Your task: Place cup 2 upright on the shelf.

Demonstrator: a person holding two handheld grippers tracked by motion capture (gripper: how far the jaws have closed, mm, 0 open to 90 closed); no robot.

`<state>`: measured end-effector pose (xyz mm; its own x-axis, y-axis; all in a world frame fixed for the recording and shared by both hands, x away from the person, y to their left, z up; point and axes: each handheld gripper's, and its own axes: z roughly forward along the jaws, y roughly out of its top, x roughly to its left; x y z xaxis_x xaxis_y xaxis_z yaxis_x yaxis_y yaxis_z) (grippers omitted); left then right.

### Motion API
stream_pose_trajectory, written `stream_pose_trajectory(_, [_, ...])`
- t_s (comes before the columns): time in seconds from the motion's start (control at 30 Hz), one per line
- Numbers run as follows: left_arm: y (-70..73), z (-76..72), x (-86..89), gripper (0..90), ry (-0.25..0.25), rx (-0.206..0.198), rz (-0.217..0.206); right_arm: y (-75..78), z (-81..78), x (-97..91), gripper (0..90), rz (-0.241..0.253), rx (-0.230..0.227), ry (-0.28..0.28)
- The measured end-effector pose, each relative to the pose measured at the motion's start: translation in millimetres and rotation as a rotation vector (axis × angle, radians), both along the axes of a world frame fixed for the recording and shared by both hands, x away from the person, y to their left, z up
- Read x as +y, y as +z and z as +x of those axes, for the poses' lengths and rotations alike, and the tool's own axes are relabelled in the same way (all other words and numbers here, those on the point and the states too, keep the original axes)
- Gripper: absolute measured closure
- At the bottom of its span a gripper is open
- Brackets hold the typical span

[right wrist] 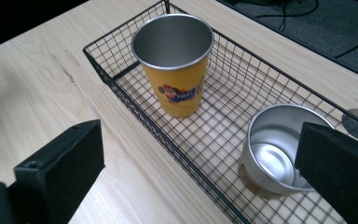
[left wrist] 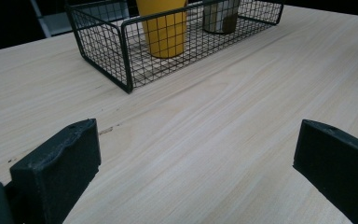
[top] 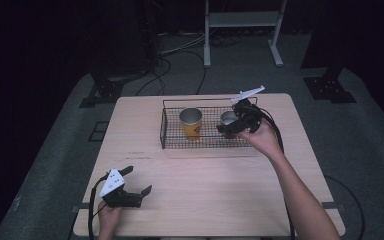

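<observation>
A black wire basket (top: 165, 131) sits on the far half of a pale wooden table (top: 205, 180), holding 2 cups, both upright. Toward its left end stands a tall yellow cup (right wrist: 177, 65) with a bare metal inside and a small printed picture on its side; it looks empty. Toward the right end stands a shorter silver cup (right wrist: 272, 149), shiny inside, wide-mouthed and also empty, with a brownish patch at its base. The 2 cups stand apart, with open mesh floor between them.

At the near left corner of the table, the left gripper (top: 139, 181) rests low over the wood in the person's hand, its 2 black jaws spread wide with nothing between them. It lies well apart from the basket, which shows ahead of it in the left gripper view.

At the right, the right gripper (top: 228, 123) hangs over the basket's right end, just above and beside the silver cup. Its jaws are also spread wide and grasp nothing; in the right gripper view, one jaw overlaps the silver cup's rim, whether touching cannot be told.
</observation>
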<state>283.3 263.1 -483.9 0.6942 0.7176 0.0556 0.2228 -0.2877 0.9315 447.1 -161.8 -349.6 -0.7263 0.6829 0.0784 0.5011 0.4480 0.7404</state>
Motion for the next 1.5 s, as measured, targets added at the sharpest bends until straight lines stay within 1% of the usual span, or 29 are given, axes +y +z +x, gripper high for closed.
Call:
stream_pose_trajectory(0.17, [0.0, 0.0, -0.1, 0.0, -0.001, 0.001, 0.001, -0.7, -4.9, -9.7, 0.7, -0.008, 0.002, -0.012])
stream_pose_trajectory(0.27, [0.0, 0.0, -0.1, 0.0, -0.001, 0.001, 0.002, -2.3, -7.2, -16.3, 0.7, -0.001, 0.010, -0.018])
stream_pose_trajectory(0.3, [0.0, 0.0, -0.2, 0.0, 0.000, 0.001, 0.002, -3.1, -8.4, -19.2, 0.7, -0.009, 0.008, -0.019])
stream_pose_trajectory(0.43, [-0.1, -0.1, -0.4, 0.0, 0.001, 0.002, 0.002, -5.8, -12.5, -28.0, 0.7, -0.010, 0.018, -0.028])
stream_pose_trajectory(0.5, [-0.1, 0.0, -0.4, 0.0, 0.000, 0.002, 0.002, -6.0, -13.9, -31.9, 0.7, -0.019, 0.022, -0.030])
stream_pose_trajectory(0.6, [-0.1, 0.0, -0.5, 0.0, 0.002, 0.002, 0.002, -6.5, -16.8, -38.3, 0.7, -0.008, 0.017, -0.032])
stream_pose_trajectory(0.63, [-0.1, 0.1, -0.6, 0.0, 0.002, 0.002, 0.002, -7.1, -17.9, -40.2, 0.7, -0.002, 0.022, -0.034])
stream_pose_trajectory(0.83, [-0.1, 0.0, -0.6, 0.0, 0.002, 0.002, 0.006, -14.4, -23.9, -50.2, 0.7, -0.004, 0.034, -0.044])
stream_pose_trajectory(1.17, [-0.2, 0.2, -0.7, 0.0, 0.004, 0.002, 0.005, -23.6, -33.5, -65.8, 0.7, 0.008, 0.047, -0.054])
stream_pose_trajectory(1.27, [-0.3, 0.2, -0.8, 0.0, 0.005, 0.003, 0.004, -26.9, -36.4, -71.4, 0.7, 0.021, 0.044, -0.061])
stream_pose_trajectory(1.37, [-0.2, 0.3, -1.2, 0.0, 0.003, 0.005, 0.012, -30.9, -38.8, -75.3, 0.7, 0.022, 0.055, -0.072])
stream_pose_trajectory(1.5, [-0.2, 0.3, -1.4, 0.0, 0.003, 0.004, 0.013, -36.1, -43.2, -79.4, 0.7, 0.043, 0.064, -0.080])
